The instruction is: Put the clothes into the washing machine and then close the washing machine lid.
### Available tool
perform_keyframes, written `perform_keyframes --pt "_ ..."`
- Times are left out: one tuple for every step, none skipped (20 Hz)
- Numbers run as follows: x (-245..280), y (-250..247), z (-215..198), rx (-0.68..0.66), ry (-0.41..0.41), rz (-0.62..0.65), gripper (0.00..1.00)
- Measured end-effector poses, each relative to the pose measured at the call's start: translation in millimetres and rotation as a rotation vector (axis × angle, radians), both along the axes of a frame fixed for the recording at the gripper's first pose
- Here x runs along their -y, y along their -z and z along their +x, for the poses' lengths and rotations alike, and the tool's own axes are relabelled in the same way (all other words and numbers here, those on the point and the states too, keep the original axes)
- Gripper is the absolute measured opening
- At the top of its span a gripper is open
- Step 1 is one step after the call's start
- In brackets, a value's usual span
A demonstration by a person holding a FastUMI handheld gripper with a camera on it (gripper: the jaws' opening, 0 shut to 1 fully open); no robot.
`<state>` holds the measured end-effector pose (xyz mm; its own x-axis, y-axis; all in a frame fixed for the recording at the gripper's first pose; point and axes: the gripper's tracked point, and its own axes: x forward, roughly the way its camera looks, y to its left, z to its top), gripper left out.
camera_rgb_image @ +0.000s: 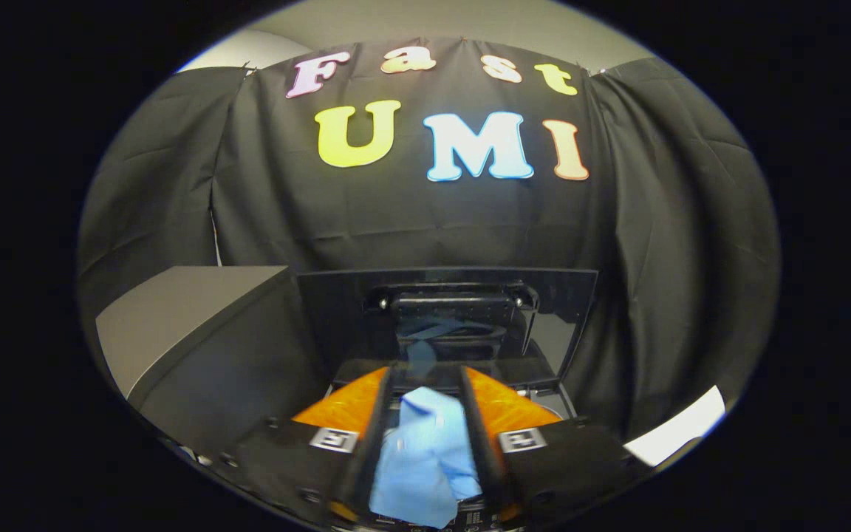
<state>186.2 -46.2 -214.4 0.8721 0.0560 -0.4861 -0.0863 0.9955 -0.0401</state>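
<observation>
Blue crumpled cloth (425, 458) pinched in hand-held gripper (425, 380) before glossy upright lid (558, 318).

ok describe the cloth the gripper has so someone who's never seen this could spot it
Start at the dark washing machine with its lid raised against the black curtain. Just in front, over the opening, the gripper is shut on a light blue cloth hanging crumpled between its fingers. It is the one soft, pale thing among hard dark surfaces.

My one camera rides on my tool (425, 384) and looks forward along its fingers, angled slightly down. It sits close above the washing machine (544, 403), facing its raised lid (337, 310) and the booth wall beyond.
</observation>
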Motion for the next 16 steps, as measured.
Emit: perform_keyframes --pt "2 -6 -1 0.009 0.007 -0.009 0.79" --pt "5 -8 4 0.024 0.016 -0.018 0.97" --pt "6 -15 5 0.04 0.023 -0.017 0.97" --pt "5 -22 9 0.06 0.028 -0.008 0.97" --pt "3 -29 13 0.078 0.029 0.002 0.97" --pt "1 -32 19 0.094 0.029 0.009 0.96" --pt "-1 -36 24 0.108 0.027 0.011 0.96" --pt "-3 -40 30 0.121 0.025 0.01 0.96" --pt "-5 -44 37 0.134 0.022 0.01 0.96" --pt "-8 -49 43 0.149 0.018 0.015 0.97" --pt "-12 -55 51 0.167 0.013 0.022 0.97" --pt "-14 -58 59 0.18 0.009 0.027 0.97" --pt "-18 -60 68 0.19 0.004 0.033 0.97" --pt "-19 -62 76 0.195 0.007 0.04 0.97" --pt "-21 -63 84 0.202 0.009 0.043 0.97" --pt "-22 -65 92 0.209 0.013 0.048 0.97"
